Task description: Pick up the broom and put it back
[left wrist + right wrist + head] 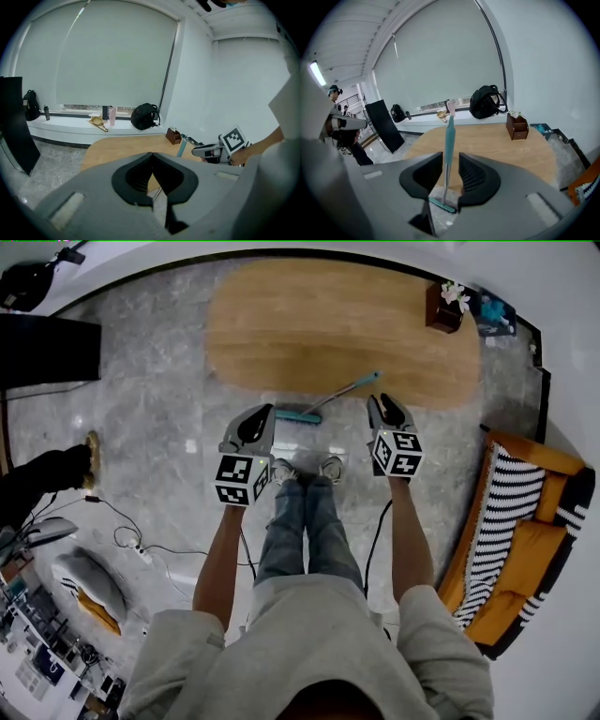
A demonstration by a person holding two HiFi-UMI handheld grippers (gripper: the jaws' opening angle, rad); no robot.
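The broom (323,403) stands tilted on the marble floor, its teal head (298,415) down and its teal-gripped handle (364,382) leaning toward the wooden table's edge. My right gripper (384,402) hovers just beside the handle's upper end. In the right gripper view the handle (449,136) shows in the gap of the right gripper (451,157); the pads stand apart from it, open. My left gripper (260,412) hangs left of the broom head. Seen along its own jaws, the left gripper (152,154) has its tips meeting, with nothing between them.
An oval wooden table (347,324) fills the area ahead, with a brown box of flowers (444,310) at its far right. An orange striped sofa (511,521) stands to the right. Cables (131,540) and another person's legs (47,479) lie left.
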